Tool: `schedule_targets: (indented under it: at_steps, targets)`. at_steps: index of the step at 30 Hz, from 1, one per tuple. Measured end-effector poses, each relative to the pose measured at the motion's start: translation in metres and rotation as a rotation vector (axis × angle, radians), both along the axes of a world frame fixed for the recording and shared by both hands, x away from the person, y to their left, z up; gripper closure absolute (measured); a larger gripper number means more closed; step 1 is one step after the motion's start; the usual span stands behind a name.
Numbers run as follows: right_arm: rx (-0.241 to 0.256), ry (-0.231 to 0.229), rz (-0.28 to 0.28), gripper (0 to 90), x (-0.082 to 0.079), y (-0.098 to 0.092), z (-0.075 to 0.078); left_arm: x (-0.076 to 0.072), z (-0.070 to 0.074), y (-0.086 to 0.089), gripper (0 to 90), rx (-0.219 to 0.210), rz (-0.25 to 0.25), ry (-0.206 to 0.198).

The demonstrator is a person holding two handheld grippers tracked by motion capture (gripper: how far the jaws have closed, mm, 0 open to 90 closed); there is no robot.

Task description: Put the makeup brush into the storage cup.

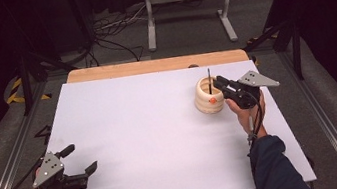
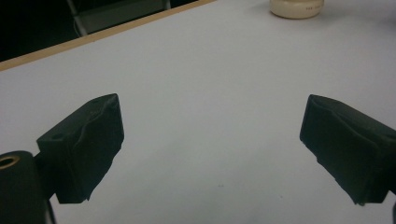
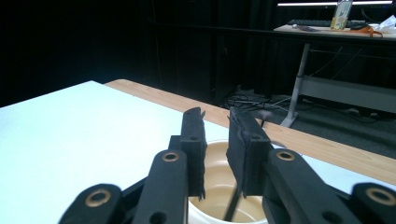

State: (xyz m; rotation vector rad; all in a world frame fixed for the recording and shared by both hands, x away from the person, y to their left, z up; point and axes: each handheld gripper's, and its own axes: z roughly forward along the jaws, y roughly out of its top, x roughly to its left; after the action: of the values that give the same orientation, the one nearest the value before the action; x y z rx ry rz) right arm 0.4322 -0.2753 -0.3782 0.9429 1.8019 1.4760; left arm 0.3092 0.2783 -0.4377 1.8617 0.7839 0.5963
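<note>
A cream ribbed pot (image 1: 209, 99) stands on the white board (image 1: 151, 127) at the right, with a thin dark stick (image 1: 209, 79) standing upright in it. My right gripper (image 1: 218, 83) hovers at the pot's right rim, level with the stick. In the right gripper view its jaws (image 3: 216, 140) are a narrow gap apart with nothing between them; the pot (image 3: 215, 163) lies below and the stick (image 3: 232, 207) slants under the right jaw. My left gripper (image 1: 82, 158) rests wide open near the board's front left corner, holding nothing (image 2: 210, 130).
The pot's base (image 2: 296, 7) shows far off in the left gripper view. The wooden table edge (image 1: 152, 66) runs behind the board. Beyond it are a desk frame (image 1: 189, 10), cables and dark floor. The person's right sleeve (image 1: 270, 165) lies over the board's front right.
</note>
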Motion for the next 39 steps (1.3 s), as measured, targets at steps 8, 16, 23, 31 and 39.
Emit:
schedule_targets:
  at_steps: [8,16,23,31,39]
  targets:
    - [-0.020,-0.010,-0.003,68.4,-0.006,0.001,0.005,0.000,0.000,0.000,6.9,-0.003,-0.001,0.000]
    - [-0.044,-0.023,-0.005,56.9,-0.014,0.002,0.011,0.000,0.000,-0.001,6.8,-0.003,0.002,-0.001]
    - [-0.079,-0.039,-0.002,48.3,-0.021,0.001,0.017,-0.001,0.001,0.000,6.7,-0.007,0.004,-0.007]
    - [-0.108,-0.052,0.006,38.5,-0.028,0.003,0.022,-0.001,0.001,-0.001,6.6,0.000,0.005,-0.011]
    - [-0.131,-0.070,0.013,29.3,-0.037,0.006,0.027,-0.003,0.003,-0.001,6.6,-0.002,0.009,-0.026]
